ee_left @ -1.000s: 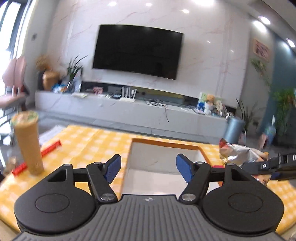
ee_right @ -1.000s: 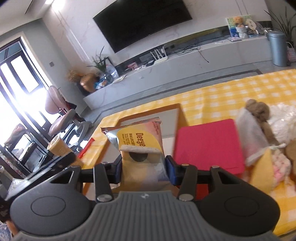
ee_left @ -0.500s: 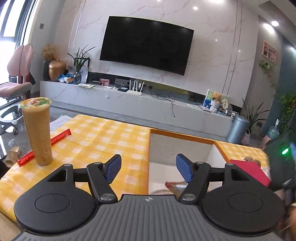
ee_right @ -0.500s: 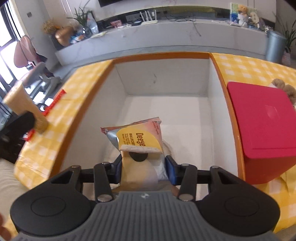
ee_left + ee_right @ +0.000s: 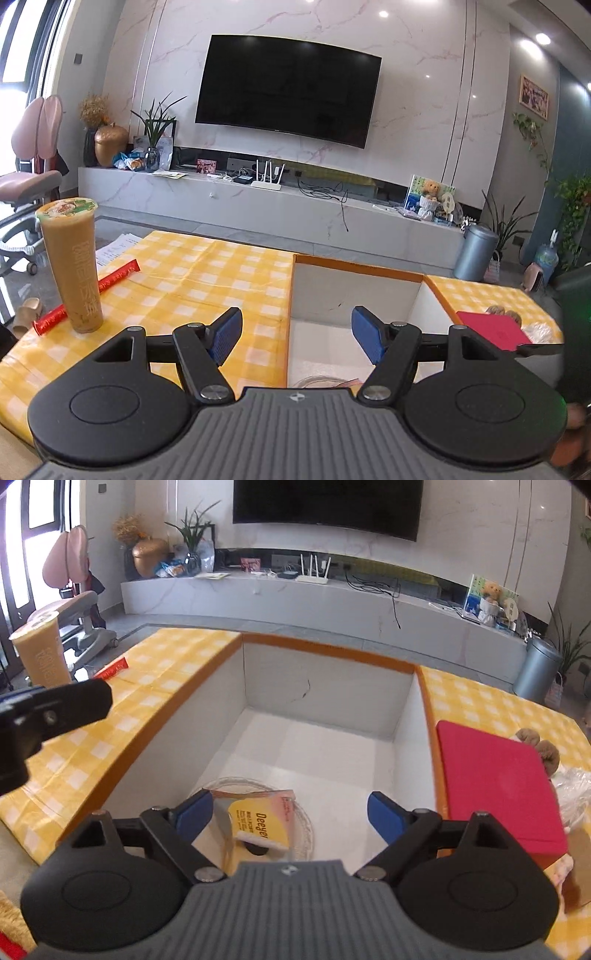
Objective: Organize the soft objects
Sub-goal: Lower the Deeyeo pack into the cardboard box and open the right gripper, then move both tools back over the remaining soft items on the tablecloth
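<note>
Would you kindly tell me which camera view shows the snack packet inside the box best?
The right wrist view shows it best: the snack packet lies on the floor of the white box, its yellow label readable, between the open fingers of the right hand-held gripper. The left wrist view shows only a sliver of it above the gripper body.

We face a marble wall (image 5: 424, 92) carrying a black television (image 5: 288, 96) above a long pale console (image 5: 258, 206). Grey floor (image 5: 221, 229), potted plants (image 5: 157, 125), a pink chair (image 5: 33, 155) by bright windows (image 5: 22, 40); ceiling spotlights (image 5: 541, 38) glow.
</note>
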Demonstrator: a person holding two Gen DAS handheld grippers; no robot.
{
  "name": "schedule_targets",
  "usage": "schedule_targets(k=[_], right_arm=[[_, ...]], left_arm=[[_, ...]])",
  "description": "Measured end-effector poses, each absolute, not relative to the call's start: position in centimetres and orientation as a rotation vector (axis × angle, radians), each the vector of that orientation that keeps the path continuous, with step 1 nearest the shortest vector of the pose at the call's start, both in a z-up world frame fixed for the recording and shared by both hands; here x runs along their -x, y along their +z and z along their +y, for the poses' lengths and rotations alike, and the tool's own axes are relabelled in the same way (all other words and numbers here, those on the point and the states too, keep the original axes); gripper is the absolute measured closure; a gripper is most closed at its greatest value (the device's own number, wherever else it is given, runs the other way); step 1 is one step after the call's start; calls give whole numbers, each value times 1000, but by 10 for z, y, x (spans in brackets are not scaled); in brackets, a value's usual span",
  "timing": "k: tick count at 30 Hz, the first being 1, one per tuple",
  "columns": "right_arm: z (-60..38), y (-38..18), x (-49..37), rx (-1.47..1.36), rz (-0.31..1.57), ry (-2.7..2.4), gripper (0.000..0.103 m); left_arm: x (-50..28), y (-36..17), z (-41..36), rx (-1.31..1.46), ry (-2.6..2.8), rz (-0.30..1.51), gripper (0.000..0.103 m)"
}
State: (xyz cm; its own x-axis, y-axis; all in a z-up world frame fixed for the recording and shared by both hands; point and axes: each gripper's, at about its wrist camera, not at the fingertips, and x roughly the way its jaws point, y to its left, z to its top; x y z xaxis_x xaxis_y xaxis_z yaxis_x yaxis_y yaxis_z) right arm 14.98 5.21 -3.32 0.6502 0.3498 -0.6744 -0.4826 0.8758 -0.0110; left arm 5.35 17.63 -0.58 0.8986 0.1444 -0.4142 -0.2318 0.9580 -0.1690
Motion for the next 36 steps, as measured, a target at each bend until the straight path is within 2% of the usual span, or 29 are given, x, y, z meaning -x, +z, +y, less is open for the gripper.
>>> schedule_targets(k=[4, 10, 13, 16, 23, 29, 36], right_arm=[[16, -11, -157, 100, 730, 472, 14], [-56, 39, -164, 28, 638, 393, 14], [-98, 62, -163, 57, 577, 312, 7], [-141, 69, -160, 98, 541, 192, 7], [-244, 49, -169, 17, 637, 32, 6], [-326, 42, -163, -170, 647, -79, 6], [-352, -20, -202, -244, 835, -136, 7]], left_arm=[[-49, -3, 173, 237, 167, 374, 23], [-46, 4, 157, 246, 104, 341, 23], [-44, 8, 140, 231, 78, 337, 23], [-44, 11, 121, 221, 52, 338, 23], [-49, 24, 62, 177, 43, 361, 23], [-70, 35, 14, 132, -24, 408, 22], [-109, 23, -39, 124, -138, 525, 21]])
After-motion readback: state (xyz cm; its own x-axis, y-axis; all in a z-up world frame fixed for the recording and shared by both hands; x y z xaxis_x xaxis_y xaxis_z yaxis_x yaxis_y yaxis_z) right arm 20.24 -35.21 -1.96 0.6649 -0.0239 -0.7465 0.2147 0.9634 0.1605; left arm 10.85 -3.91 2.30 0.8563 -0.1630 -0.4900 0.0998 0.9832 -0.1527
